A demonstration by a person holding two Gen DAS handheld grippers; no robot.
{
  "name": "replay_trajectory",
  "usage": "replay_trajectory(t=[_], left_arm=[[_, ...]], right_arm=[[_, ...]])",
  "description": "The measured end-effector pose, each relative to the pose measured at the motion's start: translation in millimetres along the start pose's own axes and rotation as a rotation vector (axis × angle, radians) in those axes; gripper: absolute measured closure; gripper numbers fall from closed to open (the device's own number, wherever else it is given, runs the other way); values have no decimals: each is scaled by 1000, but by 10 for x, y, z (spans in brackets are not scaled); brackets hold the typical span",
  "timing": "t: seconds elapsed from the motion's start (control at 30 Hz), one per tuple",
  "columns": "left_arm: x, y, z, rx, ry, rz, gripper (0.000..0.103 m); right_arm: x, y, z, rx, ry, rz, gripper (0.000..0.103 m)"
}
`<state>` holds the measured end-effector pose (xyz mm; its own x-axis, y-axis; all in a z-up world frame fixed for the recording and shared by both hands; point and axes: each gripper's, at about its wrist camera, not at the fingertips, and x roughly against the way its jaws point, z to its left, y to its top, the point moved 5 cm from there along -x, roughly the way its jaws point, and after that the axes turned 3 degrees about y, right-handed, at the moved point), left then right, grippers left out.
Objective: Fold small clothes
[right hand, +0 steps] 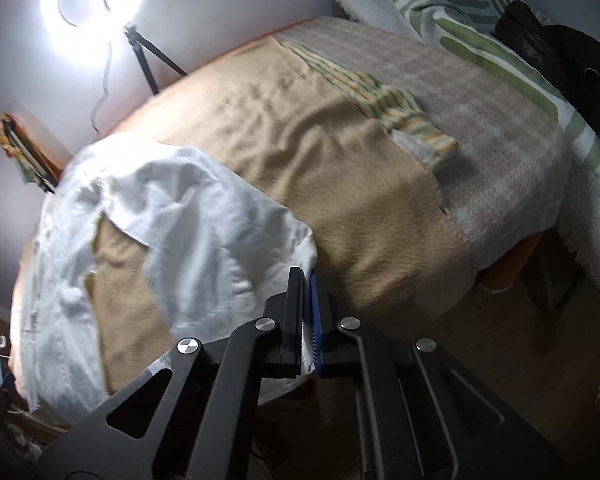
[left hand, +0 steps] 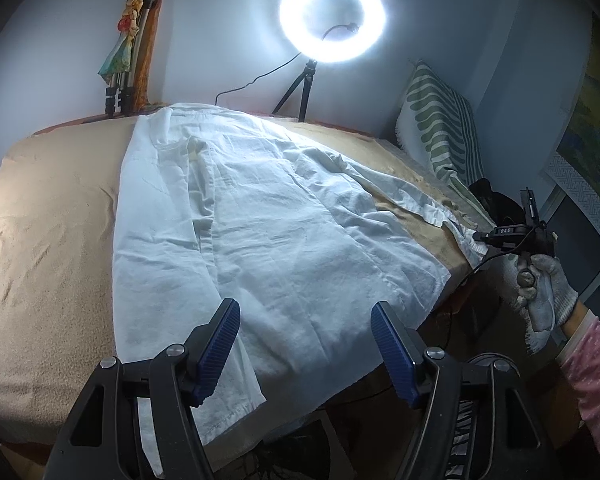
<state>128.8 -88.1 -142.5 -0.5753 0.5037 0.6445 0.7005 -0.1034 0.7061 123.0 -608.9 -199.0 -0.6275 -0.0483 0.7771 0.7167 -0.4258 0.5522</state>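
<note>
The white shirt [left hand: 268,216] lies spread on the tan blanket [left hand: 52,208]. The right gripper [right hand: 307,312] pinches its sleeve edge (grasp step); the left gripper [left hand: 304,344] hovers spread over the hem. Next, probably carry the sleeve inward.

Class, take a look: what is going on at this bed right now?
A person is folding a white cotton shirt spread on a tan blanket. The right gripper is shut on the sleeve's edge, with white cloth pinched between its pads. The left gripper hangs open over the shirt's near hem, holding nothing. No fold is made yet.
</note>
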Motion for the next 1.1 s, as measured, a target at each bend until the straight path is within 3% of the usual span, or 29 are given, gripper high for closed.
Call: replay_trajectory(t=[0.17, 0.43, 0.57, 0.73, 0.87, 0.9, 0.93, 0.97, 1.1], left_arm=[[21, 37, 38, 8, -9, -9, 34], [-42, 39, 94, 51, -27, -4, 34], [-63, 61, 120, 87, -54, -4, 34], [-174, 55, 184, 195, -113, 15, 36], [-315, 21, 139, 233, -149, 46, 37], [-358, 12, 115, 240, -161, 55, 37], [-404, 9, 84, 245, -171, 64, 37], [-455, 8, 45, 251, -185, 74, 37], [-664, 36, -199, 238, -243, 105, 37]], right_arm=[[295, 80, 337, 16, 71, -74, 99], [583, -123, 1514, 274, 219, -85, 99], [524, -416, 2103, 387, 325, -21, 99], [281, -1011, 2703, 548, 417, 130, 99], [141, -1309, 2869, 639, 467, 236, 95], [121, -1320, 2850, 643, 473, 257, 86], [93, -1299, 2837, 636, 486, 274, 76], [109, -1253, 2822, 627, 504, 272, 72], [164, -820, 2757, 590, 523, 221, 70]])
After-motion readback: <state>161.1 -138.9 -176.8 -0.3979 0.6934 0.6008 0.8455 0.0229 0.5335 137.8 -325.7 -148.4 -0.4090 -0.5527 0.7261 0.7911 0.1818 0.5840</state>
